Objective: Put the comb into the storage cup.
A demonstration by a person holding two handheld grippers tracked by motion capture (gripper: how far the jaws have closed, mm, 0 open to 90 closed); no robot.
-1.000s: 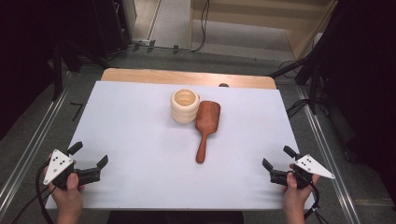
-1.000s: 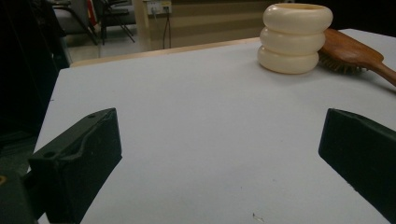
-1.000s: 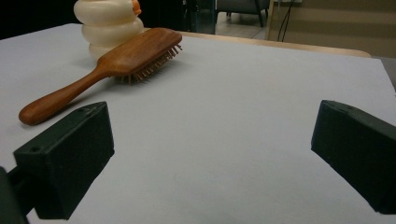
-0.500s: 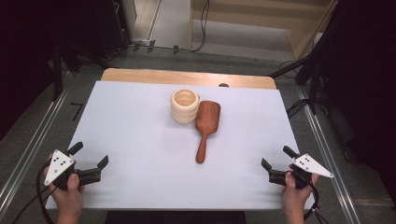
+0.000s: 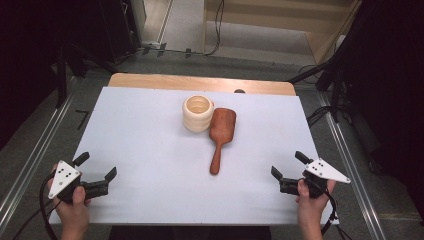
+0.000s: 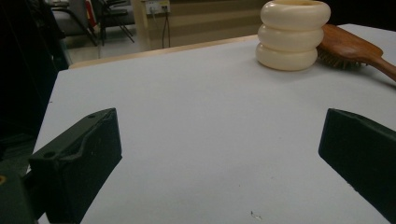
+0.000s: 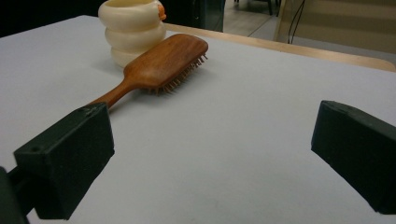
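Grippers — left (image 5: pixel 96 168) and right (image 5: pixel 288 166), both with jaws spread wide and empty, at the near corners of the white table (image 5: pixel 140 130).
Brush (image 5: pixel 220 135) — wooden, bristles down, mid-table, head touching the cream ringed cup (image 5: pixel 197 113), handle toward the near edge; well apart from both grippers.

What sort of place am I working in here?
Probably a lab or workshop recording station: a white-topped table framed by metal rails, loose cables on the floor, and chairs behind.
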